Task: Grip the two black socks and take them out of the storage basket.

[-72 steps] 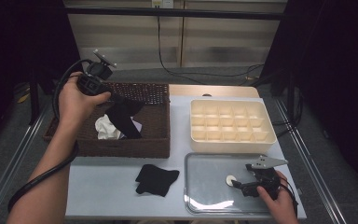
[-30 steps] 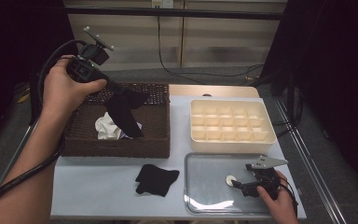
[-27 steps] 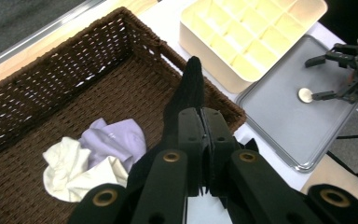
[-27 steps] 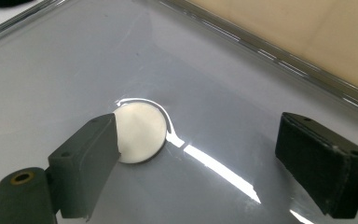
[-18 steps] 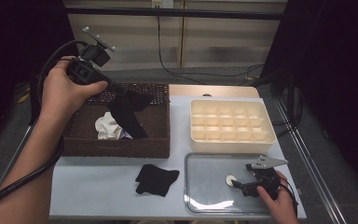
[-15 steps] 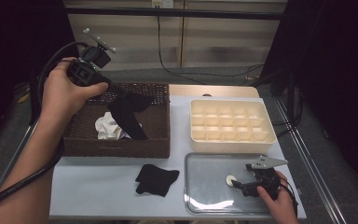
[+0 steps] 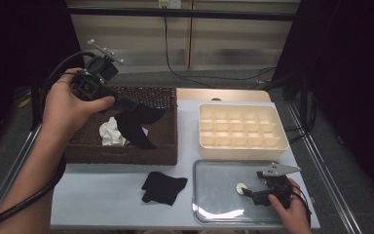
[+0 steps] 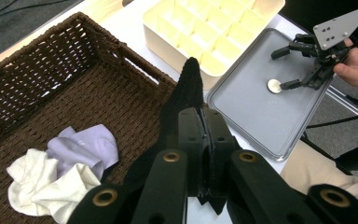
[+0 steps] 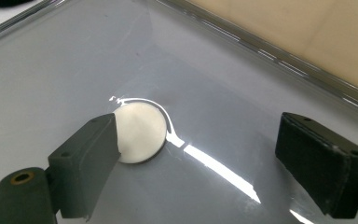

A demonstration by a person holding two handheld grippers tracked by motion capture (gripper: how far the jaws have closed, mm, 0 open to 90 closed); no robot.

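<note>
- Black sock: pinched in the closed jaws of the left gripper and hanging over the wicker basket, clear of the white sock and the pale purple sock lying inside.
- Long axis: in the high view the sock slants from the jaws down and to the right, free end lowest.
- Hidden parts: in the left gripper view the jaws cover the clamped end; the free end runs away from the camera toward the cream divided box.
- The purple sock is hard to make out in the high view.
- Second black sock: flat on the table, between the basket and the metal tray.
- Right gripper: rests on the tray, jaws wide, one pad overlapping a white disc; contact cannot be told.
</note>
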